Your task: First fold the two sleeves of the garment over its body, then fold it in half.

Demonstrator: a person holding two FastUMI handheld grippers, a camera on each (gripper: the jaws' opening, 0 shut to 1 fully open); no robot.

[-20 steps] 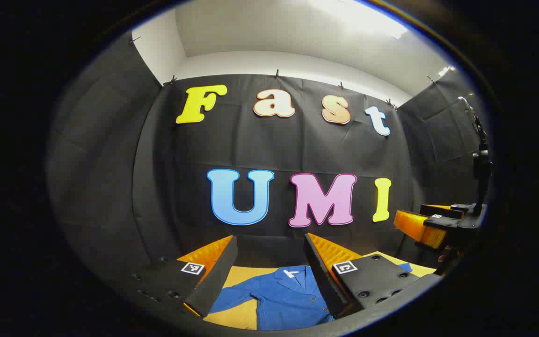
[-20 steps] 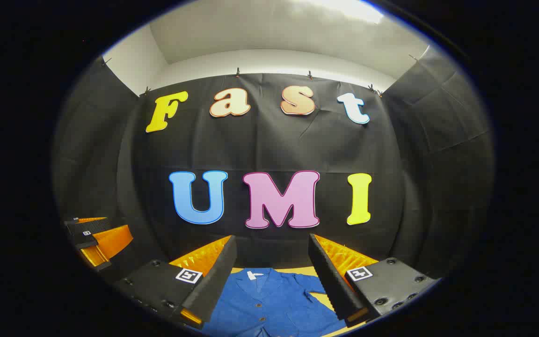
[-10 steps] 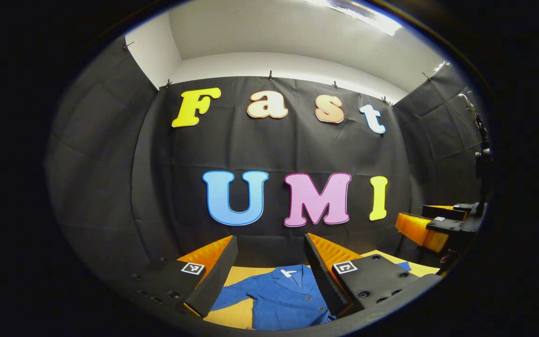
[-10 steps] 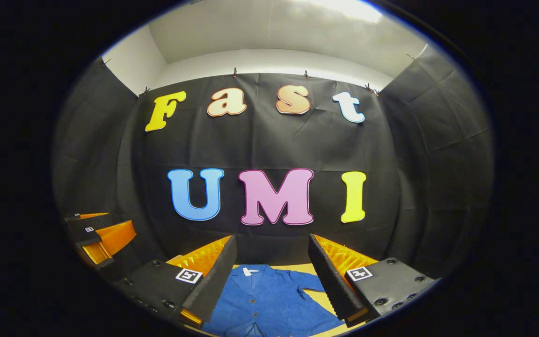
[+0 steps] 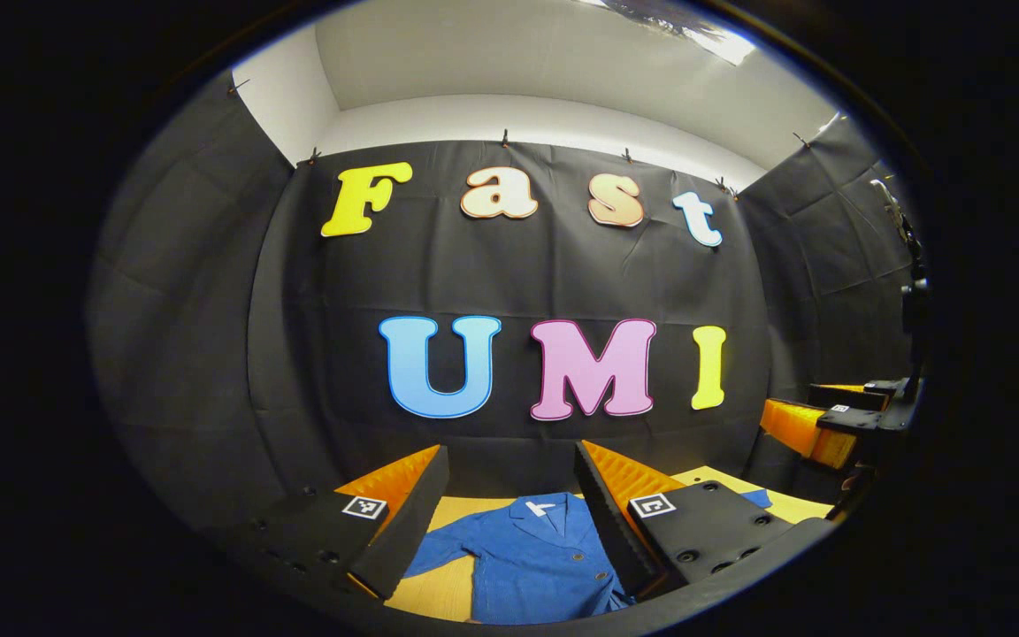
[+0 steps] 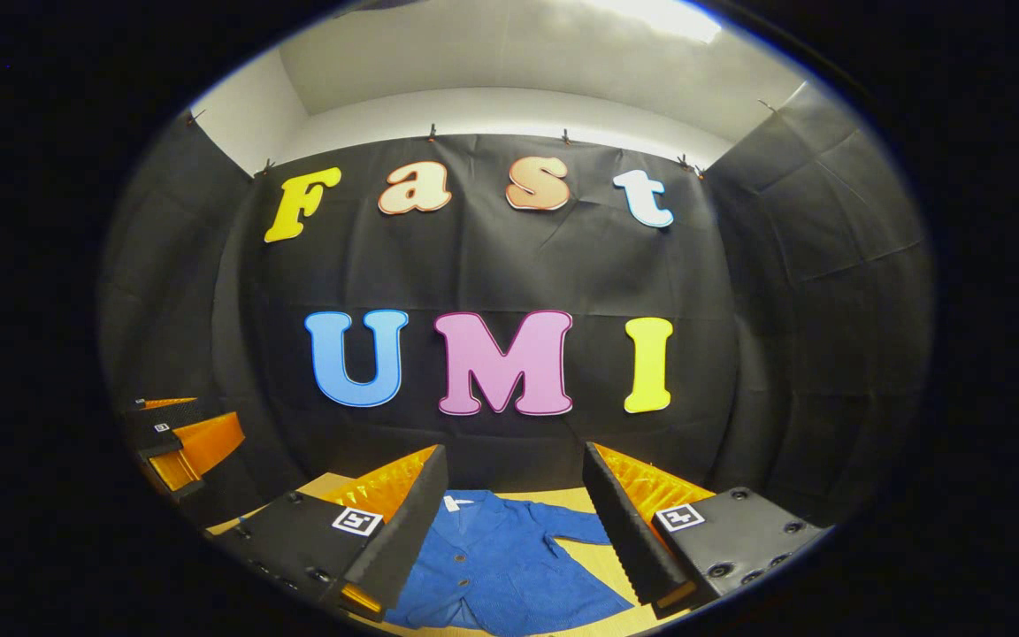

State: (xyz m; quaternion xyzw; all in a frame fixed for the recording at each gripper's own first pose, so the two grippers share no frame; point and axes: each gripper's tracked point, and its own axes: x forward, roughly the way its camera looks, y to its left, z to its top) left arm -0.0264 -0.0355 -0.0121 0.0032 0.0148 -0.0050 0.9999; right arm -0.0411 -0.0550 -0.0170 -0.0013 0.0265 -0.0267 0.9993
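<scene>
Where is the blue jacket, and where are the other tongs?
blue jacket [image 6: 509,566], right gripper view, on its buttoned front.
left tongs [image 6: 178,442], right gripper view, far left, between the tips.
right tongs [image 5: 815,425], left gripper view, far right, between the tips.

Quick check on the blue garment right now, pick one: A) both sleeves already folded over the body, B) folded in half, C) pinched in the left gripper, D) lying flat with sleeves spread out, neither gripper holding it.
D: the blue garment lies flat on the yellow table with a sleeve stretched out to the side, and both the left gripper and the right gripper are open above it, fingers apart and gripping nothing.
</scene>
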